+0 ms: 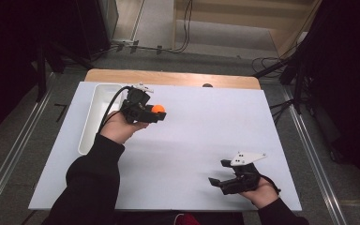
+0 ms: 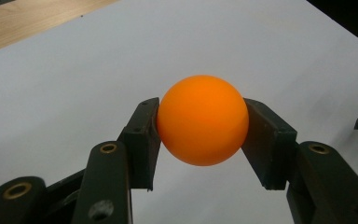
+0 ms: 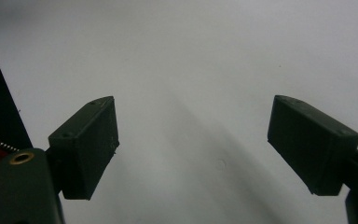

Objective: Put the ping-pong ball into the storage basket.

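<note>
Orange ball (image 2: 202,119) is pinched right between the two black pads of the left claw (image 1: 155,112), one pad pressing each side, so that claw is clenched on it and the ball hangs clear above the white bench (image 1: 192,136). That puts it over the far left part of the bench, just beside the white tray (image 1: 93,117) that runs along the left edge. Right claw (image 1: 218,172) sits near the near right corner, pads spread wide with nothing between them, just bare white surface under it in the right gripper view. Bench top is a white sheet with a strip of wood (image 1: 168,77) showing along the far edge. Room around it is dark, grey floor, cables (image 1: 185,28) trailing at the back, black stands on both sides
</note>
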A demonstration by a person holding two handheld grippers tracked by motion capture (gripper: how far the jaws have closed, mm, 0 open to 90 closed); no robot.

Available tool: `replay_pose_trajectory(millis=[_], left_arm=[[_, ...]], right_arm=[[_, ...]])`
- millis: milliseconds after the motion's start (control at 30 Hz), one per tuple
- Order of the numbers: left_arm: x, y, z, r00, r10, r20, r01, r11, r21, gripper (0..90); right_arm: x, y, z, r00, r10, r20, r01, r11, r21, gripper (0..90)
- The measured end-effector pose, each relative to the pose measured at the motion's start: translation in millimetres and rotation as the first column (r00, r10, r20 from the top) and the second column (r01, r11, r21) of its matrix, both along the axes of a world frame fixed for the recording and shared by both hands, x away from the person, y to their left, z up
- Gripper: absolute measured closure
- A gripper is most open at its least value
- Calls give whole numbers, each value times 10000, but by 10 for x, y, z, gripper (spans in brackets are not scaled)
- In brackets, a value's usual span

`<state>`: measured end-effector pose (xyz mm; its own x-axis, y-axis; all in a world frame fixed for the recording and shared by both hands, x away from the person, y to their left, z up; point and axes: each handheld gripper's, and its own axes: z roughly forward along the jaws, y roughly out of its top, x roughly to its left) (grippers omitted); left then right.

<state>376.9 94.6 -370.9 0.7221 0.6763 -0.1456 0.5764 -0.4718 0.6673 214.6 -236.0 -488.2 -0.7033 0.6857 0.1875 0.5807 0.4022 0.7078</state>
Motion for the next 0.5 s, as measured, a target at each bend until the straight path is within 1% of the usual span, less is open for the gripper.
replay_pose_trajectory(millis=[267, 300, 367, 433, 500], left_arm=[[34, 116, 29, 9998, 171, -90, -172, 9997, -150, 499], [45, 148, 33, 9997, 226, -80, -227, 9996, -147, 499], [50, 161, 34, 9995, 288, -86, -289, 9995, -140, 499], [62, 189, 36, 9993, 362, -35, -362, 9993, -2, 499], [75, 211, 31, 9991, 430, -25, -430, 9991, 25, 499]], right_arm=[[-4, 3, 0, 10000, -11, -26, 11, 10000, 0, 150], [-3, 3, -1, 10000, -13, -5, 13, 10000, -17, 150], [-3, 3, -1, 10000, -11, -6, 11, 10000, -11, 150], [-4, 2, -1, 10000, -17, -16, 17, 10000, -16, 150], [-3, 3, -2, 10000, -22, -3, 22, 10000, -14, 150]])
